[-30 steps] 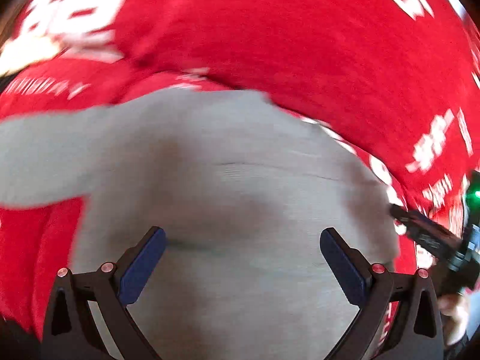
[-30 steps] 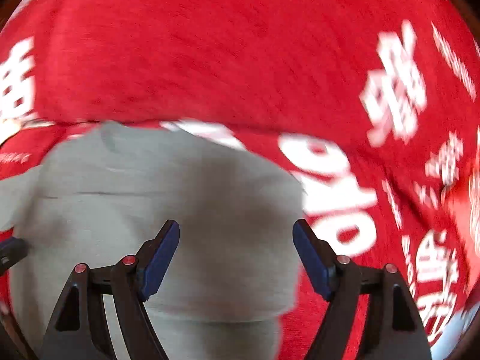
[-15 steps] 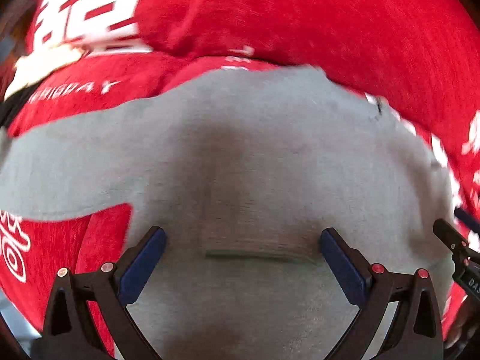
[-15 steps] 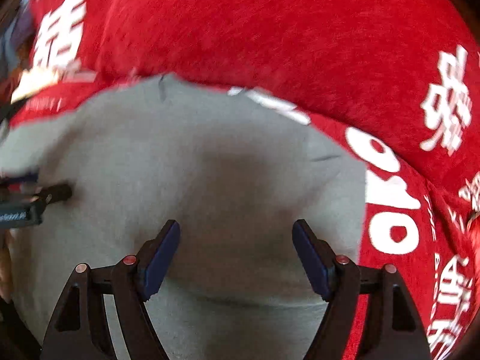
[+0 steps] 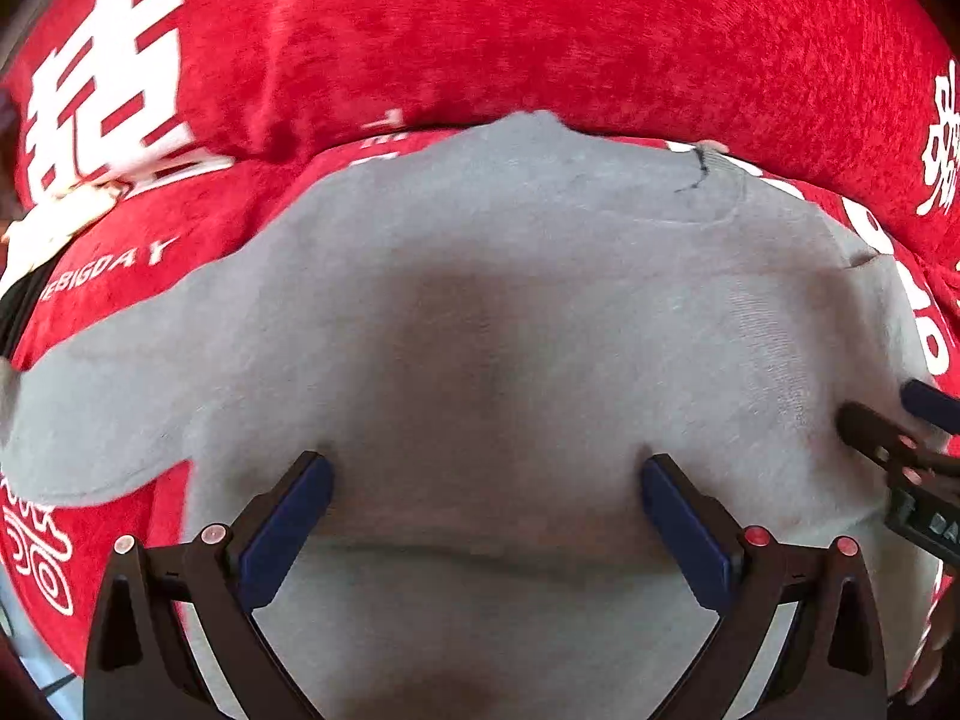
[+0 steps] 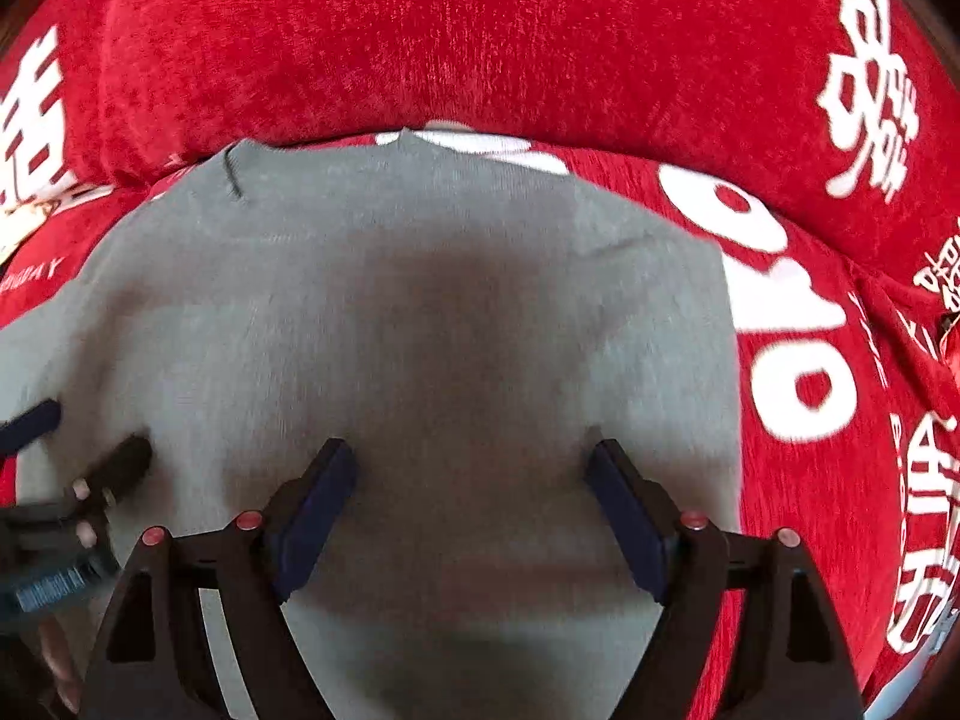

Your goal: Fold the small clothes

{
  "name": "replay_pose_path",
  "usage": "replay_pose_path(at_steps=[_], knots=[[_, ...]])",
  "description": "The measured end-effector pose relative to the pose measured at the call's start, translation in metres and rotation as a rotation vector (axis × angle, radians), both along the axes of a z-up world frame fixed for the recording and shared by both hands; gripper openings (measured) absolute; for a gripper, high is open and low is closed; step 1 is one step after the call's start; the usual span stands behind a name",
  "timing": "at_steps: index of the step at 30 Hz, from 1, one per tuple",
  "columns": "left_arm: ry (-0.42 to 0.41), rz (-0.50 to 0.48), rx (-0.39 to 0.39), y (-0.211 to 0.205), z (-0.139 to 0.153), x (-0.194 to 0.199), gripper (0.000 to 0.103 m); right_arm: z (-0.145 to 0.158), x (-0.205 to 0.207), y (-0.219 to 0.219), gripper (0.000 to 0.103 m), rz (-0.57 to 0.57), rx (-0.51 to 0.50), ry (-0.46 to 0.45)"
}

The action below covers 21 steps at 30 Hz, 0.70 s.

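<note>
The grey top [image 5: 510, 330] lies spread on the red cover [image 5: 540, 42], one sleeve out, not yet folded. My left fingers [image 5: 486, 516] and right fingers [image 6: 474, 510] stand apart above it, empty.

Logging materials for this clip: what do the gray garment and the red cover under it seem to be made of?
Gray garment: looks like a soft, matte fine knit, probably cotton or a blend; faint ribbing shows near its right side, and it drapes limply. Red cover: looks like plush chenille or velvet-like fabric, with a fuzzy streaked pile and slight sheen, and white lettering. Fibre content cannot be told.
</note>
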<state>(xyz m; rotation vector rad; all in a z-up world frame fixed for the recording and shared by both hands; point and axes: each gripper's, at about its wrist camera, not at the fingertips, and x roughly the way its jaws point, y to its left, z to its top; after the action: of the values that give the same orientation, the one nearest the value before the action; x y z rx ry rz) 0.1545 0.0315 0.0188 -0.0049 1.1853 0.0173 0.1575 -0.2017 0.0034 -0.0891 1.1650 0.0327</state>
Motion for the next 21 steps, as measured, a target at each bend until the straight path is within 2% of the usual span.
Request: replay_pose_path(at_steps=[2, 4, 7, 9, 11, 13, 15, 17, 19, 21], knots=[[0.017, 0.025, -0.007, 0.011, 0.003, 0.001, 0.103, 0.006, -0.009, -0.005, 0.084, 0.013, -0.023, -0.024], [0.048, 0.078, -0.047, 0.025, 0.008, -0.003, 0.103, 0.016, -0.018, -0.013, 0.084, -0.015, -0.022, -0.058], [0.039, 0.150, -0.054, 0.030, 0.018, -0.005, 0.103, 0.030, -0.029, -0.030, 0.084, -0.079, 0.047, -0.103], [0.011, 0.133, -0.075, 0.016, 0.027, 0.000, 0.103, 0.034, -0.028, -0.033, 0.084, -0.087, 0.071, -0.105], [-0.007, 0.074, -0.085, -0.011, 0.031, 0.006, 0.103, 0.034, -0.023, -0.027, 0.084, -0.056, 0.055, -0.088], [-0.022, 0.021, -0.058, -0.031, 0.032, 0.013, 0.103, 0.026, -0.009, -0.015, 0.084, -0.006, 0.027, -0.065], [0.010, -0.017, -0.015, -0.042, 0.022, 0.027, 0.103, 0.016, 0.000, -0.011, 0.084, 0.017, 0.034, -0.018], [0.063, -0.010, 0.016, -0.035, 0.006, 0.038, 0.103, 0.002, 0.009, -0.014, 0.084, 0.022, -0.002, 0.015], [0.026, -0.004, -0.042, -0.016, 0.008, 0.039, 0.103, 0.001, 0.010, -0.027, 0.084, 0.018, 0.060, 0.002], [0.026, 0.035, -0.015, 0.013, 0.007, 0.039, 0.103, 0.003, 0.008, -0.040, 0.084, 0.008, 0.100, -0.006]])
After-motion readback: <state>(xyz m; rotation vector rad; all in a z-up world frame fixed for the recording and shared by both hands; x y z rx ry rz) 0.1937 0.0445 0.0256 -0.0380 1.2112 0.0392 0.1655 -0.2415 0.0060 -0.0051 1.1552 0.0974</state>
